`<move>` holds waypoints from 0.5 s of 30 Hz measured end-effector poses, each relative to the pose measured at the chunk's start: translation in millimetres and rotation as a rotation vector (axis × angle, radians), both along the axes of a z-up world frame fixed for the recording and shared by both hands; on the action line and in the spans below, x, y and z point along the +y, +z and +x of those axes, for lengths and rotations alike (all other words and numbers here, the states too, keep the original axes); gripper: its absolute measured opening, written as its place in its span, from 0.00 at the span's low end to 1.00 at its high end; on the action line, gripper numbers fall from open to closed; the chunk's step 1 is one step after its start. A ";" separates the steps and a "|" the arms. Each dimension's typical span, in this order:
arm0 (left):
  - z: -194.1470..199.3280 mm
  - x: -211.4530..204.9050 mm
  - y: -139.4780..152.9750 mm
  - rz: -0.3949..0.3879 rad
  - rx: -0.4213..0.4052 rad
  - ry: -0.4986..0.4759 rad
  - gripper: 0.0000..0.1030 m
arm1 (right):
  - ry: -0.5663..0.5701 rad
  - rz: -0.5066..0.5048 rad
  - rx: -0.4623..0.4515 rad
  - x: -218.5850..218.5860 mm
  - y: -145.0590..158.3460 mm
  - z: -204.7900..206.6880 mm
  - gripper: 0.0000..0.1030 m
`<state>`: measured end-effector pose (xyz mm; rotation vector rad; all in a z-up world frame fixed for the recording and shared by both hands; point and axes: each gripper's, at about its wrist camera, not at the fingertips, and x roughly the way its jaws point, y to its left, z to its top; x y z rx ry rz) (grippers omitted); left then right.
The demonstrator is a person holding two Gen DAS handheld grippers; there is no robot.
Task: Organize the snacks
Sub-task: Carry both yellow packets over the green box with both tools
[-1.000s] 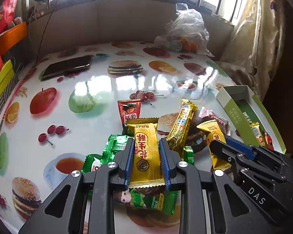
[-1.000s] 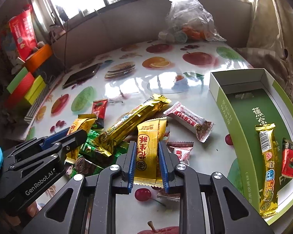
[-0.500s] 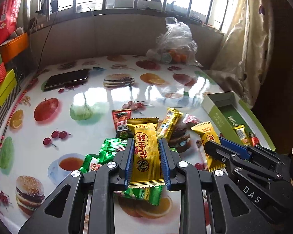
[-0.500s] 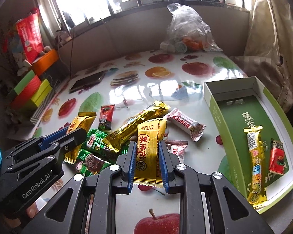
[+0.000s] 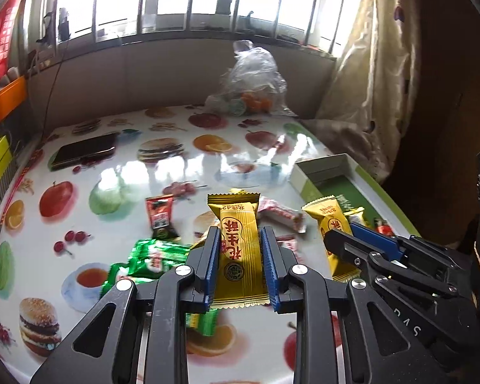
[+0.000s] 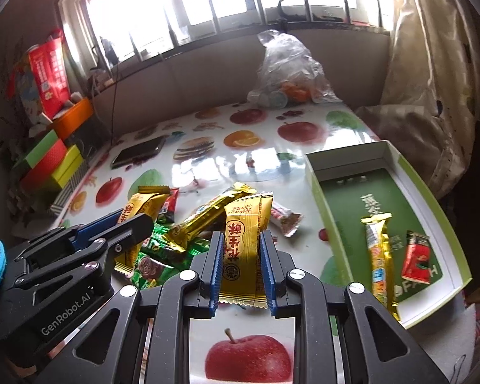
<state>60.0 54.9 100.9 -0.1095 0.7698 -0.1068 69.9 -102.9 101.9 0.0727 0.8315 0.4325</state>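
Note:
My left gripper (image 5: 240, 228) is shut on a yellow snack packet (image 5: 240, 256) with red lettering and holds it upright above the table. My right gripper (image 6: 241, 233) is shut on a second yellow packet (image 6: 243, 224) of the same kind, also lifted. The two grippers hang side by side over the snack pile: green packets (image 5: 150, 256), a small red packet (image 5: 160, 214), a long gold bar (image 6: 208, 217) and a pink-white packet (image 6: 284, 217). To the right lies an open green box (image 6: 336, 192) holding a gold bar (image 6: 379, 256) and a red packet (image 6: 417, 256).
The table (image 5: 128, 172) wears a glossy fruit-print cloth. A dark phone (image 5: 83, 150) lies at the back left. A clear plastic bag (image 5: 252, 86) sits by the far wall. Coloured boxes (image 6: 54, 163) are stacked on the left, and a curtain (image 6: 432, 96) hangs on the right.
Both grippers have risen and drawn back with their yellow packets still held. The pile and the box now look smaller and lower.

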 end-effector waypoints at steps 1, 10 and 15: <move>1.6 -4.2 0.9 -0.002 0.000 -0.009 0.26 | -0.007 -0.001 -0.003 -3.8 1.4 -1.2 0.21; 14.9 -40.4 8.8 -0.008 -0.012 -0.086 0.26 | -0.081 -0.009 -0.014 -41.0 6.7 -0.7 0.21; 20.6 -59.2 10.4 -0.003 -0.013 -0.122 0.26 | -0.111 -0.009 -0.015 -56.9 6.7 0.6 0.21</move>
